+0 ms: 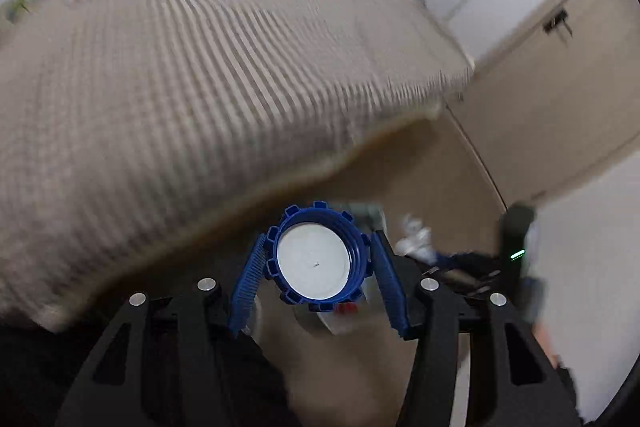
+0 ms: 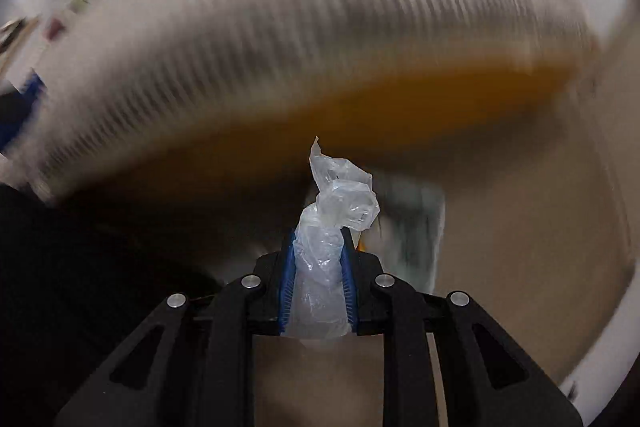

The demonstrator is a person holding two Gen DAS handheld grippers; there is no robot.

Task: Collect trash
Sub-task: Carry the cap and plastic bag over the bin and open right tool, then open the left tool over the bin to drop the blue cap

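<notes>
Black linkage arms fill the bottom of both views, blue pads beyond them. Your left tool (image 1: 318, 263) pinches a blue bottle cap (image 1: 316, 255) by its ridged rim, white liner facing the lens, centre-bottom of frame. Your right tool (image 2: 318, 267) is pressed nearly together on a crumpled clear plastic wrap (image 2: 332, 223), most of which sticks out past the pads at centre frame.

Both views are heavily smeared. A ribbed beige cloth surface (image 1: 180, 67) fills the upper half; whether it covers a table I cannot tell. More litter, too blurred to name, shows at the upper left.

Risks, as I judge them:
- Cap is held on two thin contact lines across a notched rim. A hard swing or a knock could twist it out.
- Wrap is slick and springy; it could slide out if the pinch slackens.
- No bin is identifiable; the grey blur behind the wrap is unreadable. Releasing before you sight one drops trash on the floor (image 1: 520, 87).
</notes>
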